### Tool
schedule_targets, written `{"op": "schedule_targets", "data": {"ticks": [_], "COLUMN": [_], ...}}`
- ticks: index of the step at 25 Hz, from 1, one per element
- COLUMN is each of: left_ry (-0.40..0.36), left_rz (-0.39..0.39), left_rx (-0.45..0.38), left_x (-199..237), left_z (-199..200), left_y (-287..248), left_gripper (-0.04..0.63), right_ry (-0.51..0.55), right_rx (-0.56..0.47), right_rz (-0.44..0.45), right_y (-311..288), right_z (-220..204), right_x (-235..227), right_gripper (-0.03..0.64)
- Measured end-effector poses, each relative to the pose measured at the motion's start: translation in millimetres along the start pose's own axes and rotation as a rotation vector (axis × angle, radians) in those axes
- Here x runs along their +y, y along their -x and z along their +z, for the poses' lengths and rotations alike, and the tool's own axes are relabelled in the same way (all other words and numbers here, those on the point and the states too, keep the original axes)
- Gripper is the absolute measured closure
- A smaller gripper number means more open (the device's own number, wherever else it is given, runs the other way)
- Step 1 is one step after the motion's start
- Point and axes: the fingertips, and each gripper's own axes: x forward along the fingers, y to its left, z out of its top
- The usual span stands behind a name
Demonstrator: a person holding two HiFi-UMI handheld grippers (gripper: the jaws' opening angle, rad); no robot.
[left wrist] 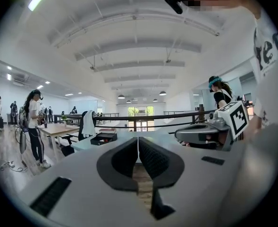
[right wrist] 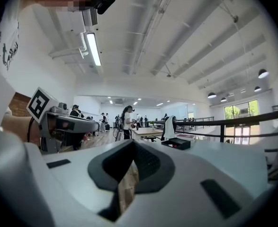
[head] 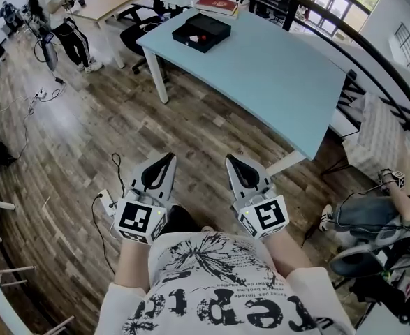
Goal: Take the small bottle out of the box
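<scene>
At the far end of the blue table (head: 274, 68), straight ahead and well away, sits the black box (head: 201, 32); its small bottle is indiscernible. The left gripper (head: 164, 160) and right gripper (head: 232, 160) are closed, empty, neither clearly nearer.

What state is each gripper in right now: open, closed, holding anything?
Left gripper: closed, jaws together, nothing between them.
Right gripper: closed, jaws together, nothing between them.
</scene>
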Motion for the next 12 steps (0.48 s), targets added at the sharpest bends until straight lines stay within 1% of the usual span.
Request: {"op": "schedule_targets", "data": {"ticks": [3, 6, 12], "left_ry": [0.027, 0.031, 0.044], "left_rz": [0.011, -0.001, -0.030], "left_rx": [0.013, 0.024, 0.017], "left_x": [24, 57, 161], "left_z": [-8, -16, -14], "left_y": [-13, -38, -105], "left_gripper": [0.572, 0.572, 0.572], "right_ry": [-0.008, -0.011, -0.023], "right_rx": [0.025, 0.037, 0.044], "right_rz": [0.007, -0.006, -0.067], "right_y": [-24, -65, -177], "right_z": [-7, -14, -19], "right_x": [-4, -16, -45], "right_gripper": [0.607, 0.607, 0.606]}}
